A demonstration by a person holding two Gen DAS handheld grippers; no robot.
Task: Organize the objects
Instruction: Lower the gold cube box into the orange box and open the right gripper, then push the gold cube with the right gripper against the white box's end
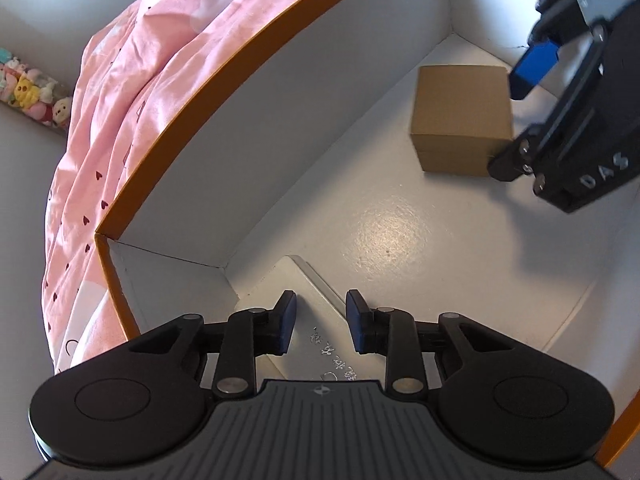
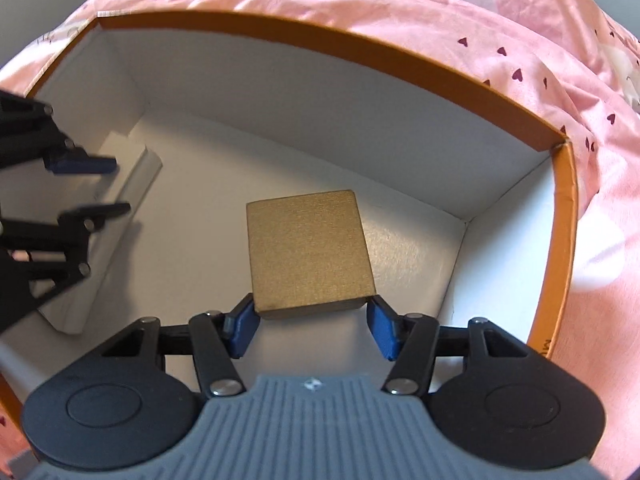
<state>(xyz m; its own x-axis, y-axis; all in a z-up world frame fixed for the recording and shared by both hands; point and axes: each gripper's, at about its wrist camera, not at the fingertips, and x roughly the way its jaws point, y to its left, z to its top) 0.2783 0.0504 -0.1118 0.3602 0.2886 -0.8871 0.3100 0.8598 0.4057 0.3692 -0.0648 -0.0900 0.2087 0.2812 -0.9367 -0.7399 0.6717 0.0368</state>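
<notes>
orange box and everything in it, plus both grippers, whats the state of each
orange box: lidless, on the pink bedding
brown box: closed, upright on the floor inside
white packet: flat along a side wall
right gripper: pads against the brown box
left gripper: open over the white packet

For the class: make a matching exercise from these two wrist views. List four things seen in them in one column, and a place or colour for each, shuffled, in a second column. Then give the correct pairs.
Things
1. brown cardboard box
2. flat white box
3. large storage box
4. bedsheet

Descriptions
A. pink with small dark hearts
B. between the right gripper's blue pads
C. orange outside, white inside
D. lying by a side wall, under the left gripper

Pairs: 1-B, 2-D, 3-C, 4-A
</notes>
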